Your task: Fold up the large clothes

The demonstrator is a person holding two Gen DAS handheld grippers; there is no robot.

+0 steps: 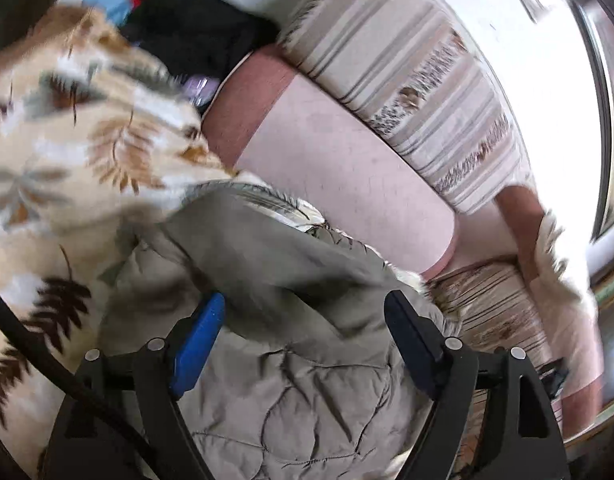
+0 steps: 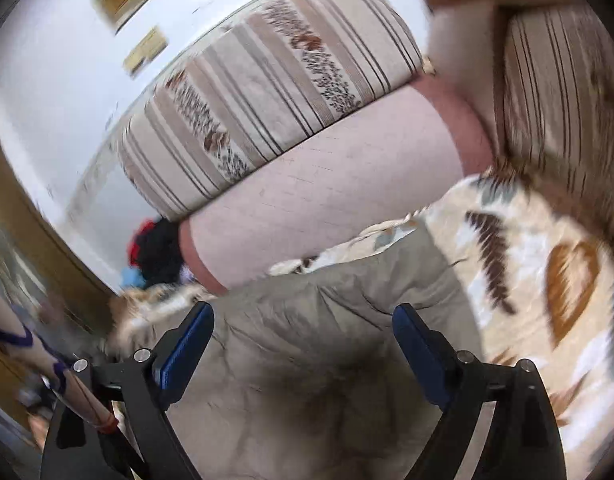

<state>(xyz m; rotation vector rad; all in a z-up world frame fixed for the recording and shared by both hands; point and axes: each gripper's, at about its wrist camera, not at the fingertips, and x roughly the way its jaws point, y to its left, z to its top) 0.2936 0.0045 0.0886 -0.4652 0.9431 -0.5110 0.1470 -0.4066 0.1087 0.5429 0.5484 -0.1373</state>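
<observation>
leaf-print blanket (image 1: pixel 47 152) underlies the olive quilted jacket (image 1: pixel 291 392), both claws, left (image 1: pixel 303 344) and right (image 2: pixel 303 344), spread wide above it.

Striped sofa back cushion (image 1: pixel 403 64) sits above pink seat (image 1: pixel 339 168); leaf-print blanket (image 1: pixel 67 152) spreads beside it, dark clothes pile (image 1: pixel 195 28) at its far end.

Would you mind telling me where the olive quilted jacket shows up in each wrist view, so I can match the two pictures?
Left wrist view: the olive quilted jacket fills the lower centre, between and beyond the open fingers.
Right wrist view: the olive quilted jacket again fills the lower centre, between the open fingers.
Shared landmark: the striped sofa cushion, upper right in the left view, upper centre in the right view.
</observation>
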